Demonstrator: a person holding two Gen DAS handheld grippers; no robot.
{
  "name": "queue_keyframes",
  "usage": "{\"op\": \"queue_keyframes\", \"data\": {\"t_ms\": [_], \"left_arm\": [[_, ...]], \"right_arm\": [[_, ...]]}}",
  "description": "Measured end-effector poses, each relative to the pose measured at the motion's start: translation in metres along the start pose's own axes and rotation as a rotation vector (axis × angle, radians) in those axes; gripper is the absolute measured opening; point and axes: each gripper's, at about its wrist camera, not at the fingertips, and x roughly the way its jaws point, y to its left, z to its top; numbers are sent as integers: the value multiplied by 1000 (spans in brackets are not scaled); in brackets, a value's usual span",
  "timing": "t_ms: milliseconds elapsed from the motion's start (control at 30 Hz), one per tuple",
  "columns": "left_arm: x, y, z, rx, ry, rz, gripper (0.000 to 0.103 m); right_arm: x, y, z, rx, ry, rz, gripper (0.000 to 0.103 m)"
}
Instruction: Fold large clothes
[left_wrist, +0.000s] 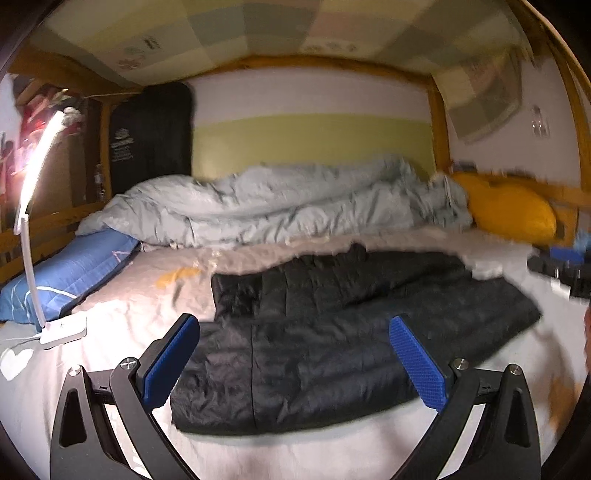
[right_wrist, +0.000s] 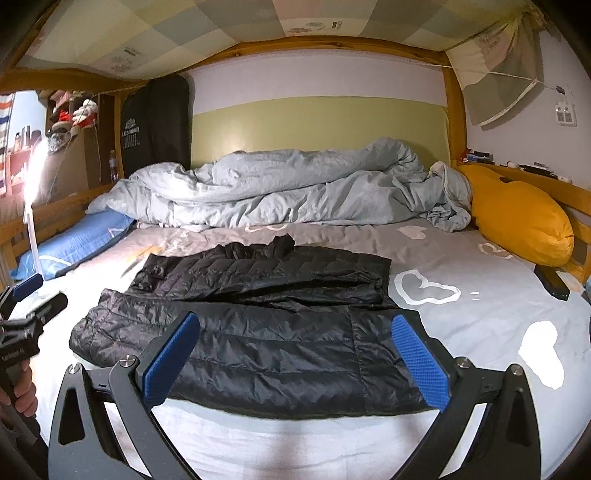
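Black puffer jacket lies flat on grey bedsheet. Left gripper and right gripper both hover above it, fingers spread, empty.

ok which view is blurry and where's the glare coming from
Left wrist view: motion-smeared throughout, jacket and duvet soft, lamp blown out at left. Right wrist view: sharp, jacket quilting crisp, only a small flare from the lamp. Both bend straight edges, fisheye.
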Motion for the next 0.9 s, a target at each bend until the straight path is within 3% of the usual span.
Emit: {"op": "queue_keyframes", "data": {"t_ms": [233, 567, 633, 767, 900], "left_arm": [[26, -15, -26, 91, 141, -20, 103], [75, -40, -66, 201, 329, -23, 103], [87, -46, -66, 233, 341, 2, 103], [97, -52, -70, 295, 362, 31, 103], [105, -37, -69, 292, 366, 92, 103]], "right_arm": [[17, 4, -19, -41, 99, 2, 103], [66, 41, -61, -268, 312, 9, 103], [83, 55, -69, -343, 359, -15, 103], [98, 70, -80, -478, 368, -85, 103], [107, 49, -81, -450, 390, -151, 103]]}}
